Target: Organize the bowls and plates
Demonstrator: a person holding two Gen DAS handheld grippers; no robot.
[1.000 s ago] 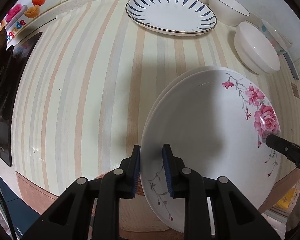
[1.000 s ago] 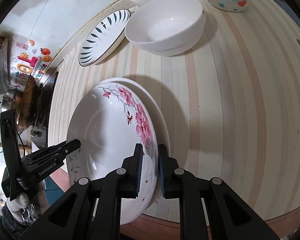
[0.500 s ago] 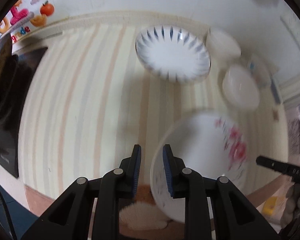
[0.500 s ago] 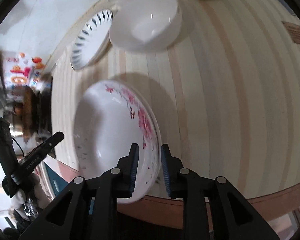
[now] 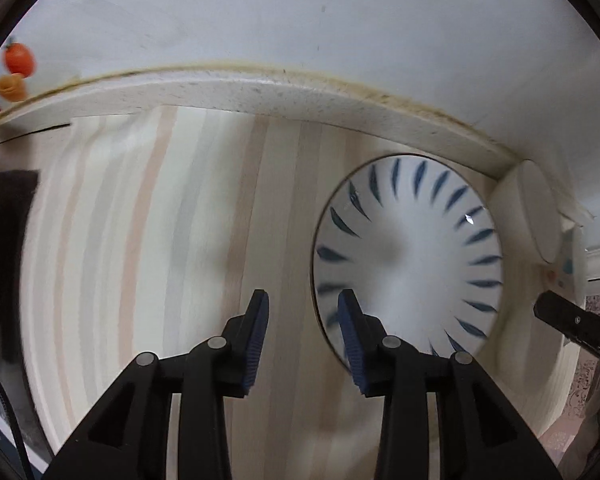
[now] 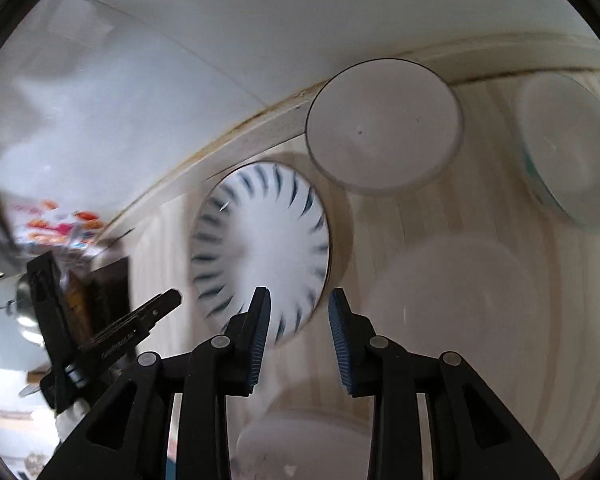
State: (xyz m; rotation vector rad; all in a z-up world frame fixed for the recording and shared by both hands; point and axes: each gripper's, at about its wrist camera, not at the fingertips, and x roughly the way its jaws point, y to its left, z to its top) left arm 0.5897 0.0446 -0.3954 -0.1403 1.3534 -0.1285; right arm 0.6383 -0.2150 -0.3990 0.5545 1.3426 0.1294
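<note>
A white plate with blue leaf marks (image 5: 408, 256) lies flat on the striped cloth near the back ledge. My left gripper (image 5: 303, 314) hovers at its left rim, jaws opening, with only bare cloth between them. My right gripper (image 6: 298, 314) hovers over the same plate's (image 6: 260, 248) right edge, jaws opening, pads touching nothing. A dark-rimmed white bowl (image 6: 384, 128), a patterned bowl (image 6: 564, 160) and a plain white bowl (image 6: 460, 320) sit to the right. A pale blurred plate edge (image 6: 300, 444) shows below the right fingers.
A speckled ledge (image 5: 260, 92) and white wall close off the back. A dark stove (image 5: 4, 240) and a metal pot (image 6: 20, 308) stand at the left. One finger of my right gripper (image 5: 572, 320) shows at the right edge; a left gripper finger (image 6: 160, 304) shows beside the plate.
Both grippers let go of the pink-flowered plate and moved away from it to the blue-leaf plate at the back. Their jaws have widened.
</note>
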